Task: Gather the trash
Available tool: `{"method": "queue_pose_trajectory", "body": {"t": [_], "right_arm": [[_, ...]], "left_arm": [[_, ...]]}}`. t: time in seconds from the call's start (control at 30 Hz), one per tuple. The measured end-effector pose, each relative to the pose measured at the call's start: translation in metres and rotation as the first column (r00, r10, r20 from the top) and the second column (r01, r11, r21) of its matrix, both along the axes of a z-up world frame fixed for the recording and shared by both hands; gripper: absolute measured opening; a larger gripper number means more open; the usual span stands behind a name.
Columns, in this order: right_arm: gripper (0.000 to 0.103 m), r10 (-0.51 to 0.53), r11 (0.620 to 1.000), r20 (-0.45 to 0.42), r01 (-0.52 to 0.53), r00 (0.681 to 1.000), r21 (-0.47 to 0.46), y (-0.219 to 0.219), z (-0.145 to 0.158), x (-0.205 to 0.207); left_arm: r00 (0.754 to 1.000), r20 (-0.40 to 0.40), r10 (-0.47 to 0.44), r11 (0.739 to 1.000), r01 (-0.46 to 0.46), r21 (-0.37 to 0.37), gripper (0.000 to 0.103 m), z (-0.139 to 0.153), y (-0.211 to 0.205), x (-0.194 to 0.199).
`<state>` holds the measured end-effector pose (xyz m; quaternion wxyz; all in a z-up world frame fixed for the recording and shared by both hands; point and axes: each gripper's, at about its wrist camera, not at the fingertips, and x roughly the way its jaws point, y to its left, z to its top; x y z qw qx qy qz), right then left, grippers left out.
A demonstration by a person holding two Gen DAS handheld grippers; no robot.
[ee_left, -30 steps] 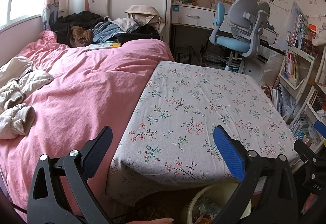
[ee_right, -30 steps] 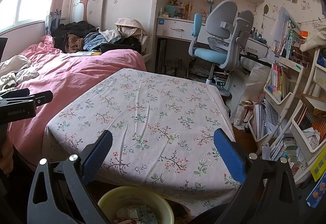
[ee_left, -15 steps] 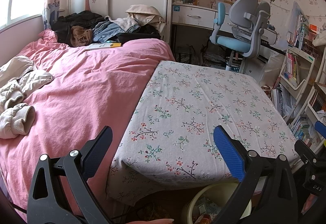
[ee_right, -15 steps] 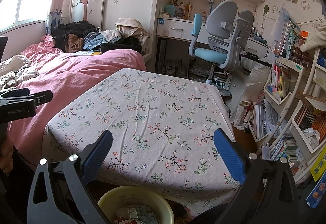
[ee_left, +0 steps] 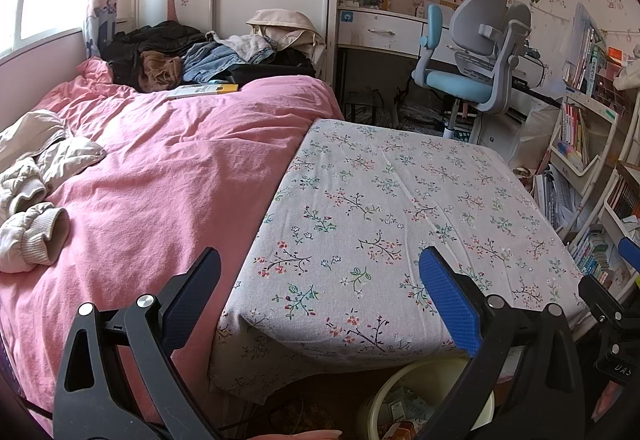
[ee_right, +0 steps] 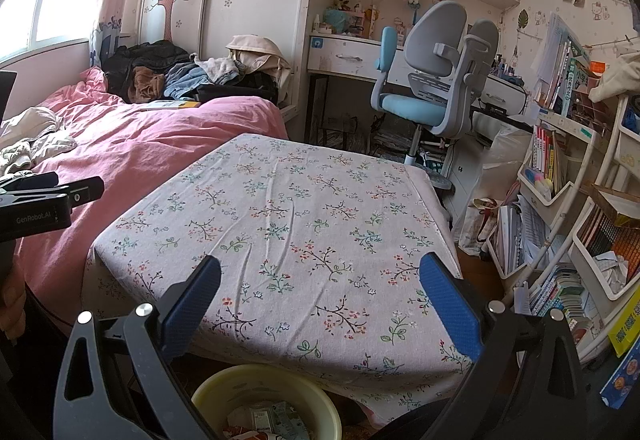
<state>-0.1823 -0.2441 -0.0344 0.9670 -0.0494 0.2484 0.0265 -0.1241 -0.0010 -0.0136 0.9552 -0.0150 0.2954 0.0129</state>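
Note:
A pale yellow waste bin point(ee_right: 264, 400) stands on the floor under the near edge of a table with a floral cloth point(ee_right: 304, 224); wrappers lie inside it. It also shows in the left wrist view point(ee_left: 404, 396). My right gripper point(ee_right: 320, 300) is open and empty above the bin and the table's near edge. My left gripper point(ee_left: 320, 296) is open and empty over the table's near left corner point(ee_left: 248, 320). The left gripper's body shows at the left edge of the right wrist view point(ee_right: 44, 204). The tabletop carries no loose trash that I can see.
A bed with a pink cover point(ee_left: 152, 176) lies left of the table, with clothes piled at its far end point(ee_left: 200, 52) and a jacket point(ee_left: 36, 176). A blue and grey desk chair point(ee_right: 436, 80) stands beyond the table. Crowded book racks point(ee_right: 560, 224) stand at right.

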Motion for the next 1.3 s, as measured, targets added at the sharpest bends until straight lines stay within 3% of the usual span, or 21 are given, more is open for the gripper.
{"method": "queue_pose_trajectory", "body": {"t": [1.3], "right_arm": [[0.095, 0.002, 1.000, -0.001, -0.002, 1.000, -0.005, 0.0043, 0.0019, 0.0028]], "left_arm": [[1.000, -0.010, -0.001, 1.000, 0.001, -0.002, 0.096, -0.0030, 0.0004, -0.0014]]}}
